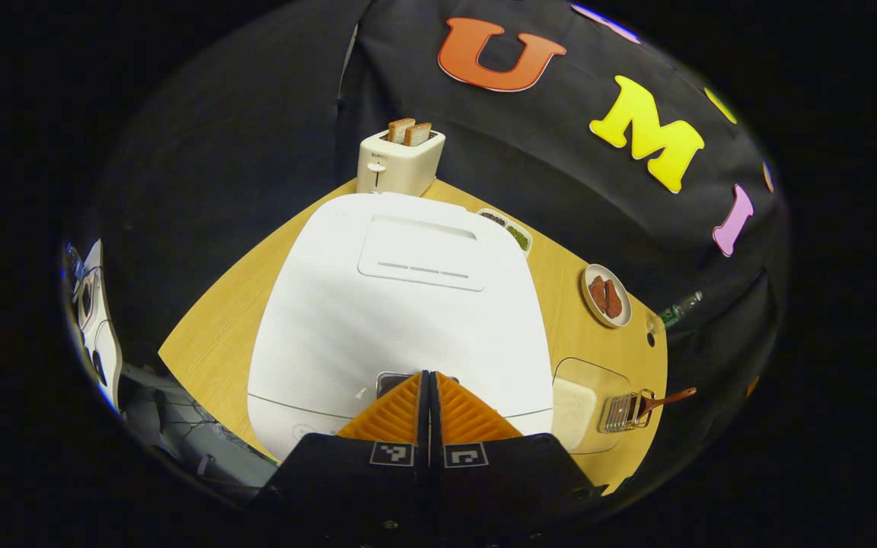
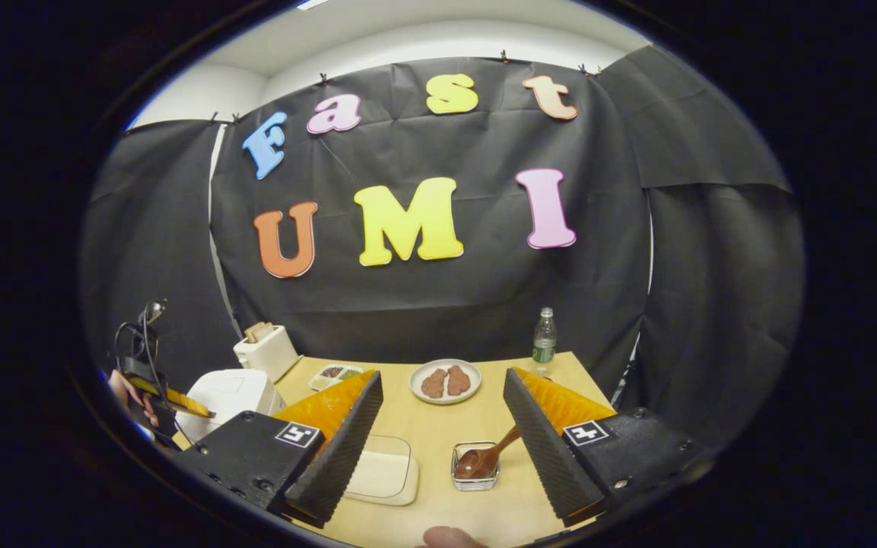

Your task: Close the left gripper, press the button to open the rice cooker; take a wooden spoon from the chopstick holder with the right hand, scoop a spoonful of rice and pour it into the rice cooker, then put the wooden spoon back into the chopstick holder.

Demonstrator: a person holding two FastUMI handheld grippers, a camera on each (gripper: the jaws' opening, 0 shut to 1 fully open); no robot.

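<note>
The white rice cooker (image 1: 400, 304) stands right under my left gripper (image 1: 428, 378), its lid down. The left gripper is shut, fingertips together at the metallic button (image 1: 389, 380) on the cooker's front edge; whether they touch it I cannot tell. The wooden spoon (image 2: 484, 459) rests in the small clear chopstick holder (image 2: 475, 476), with a shallow container of rice (image 2: 384, 472) to its left. My right gripper (image 2: 442, 438) hangs open above the table, the holder between and beyond its fingers. Holder (image 1: 621, 412), spoon handle (image 1: 671, 398) and rice container (image 1: 577, 407) lie right of the cooker.
A toaster (image 1: 399, 161) with bread stands behind the cooker, beside a small tray of beans (image 1: 508, 229). A plate of meat (image 2: 446, 381) and a water bottle (image 2: 543, 336) sit at the table's far side. A hand (image 2: 134, 396) holds the left gripper near the cooker (image 2: 229, 396).
</note>
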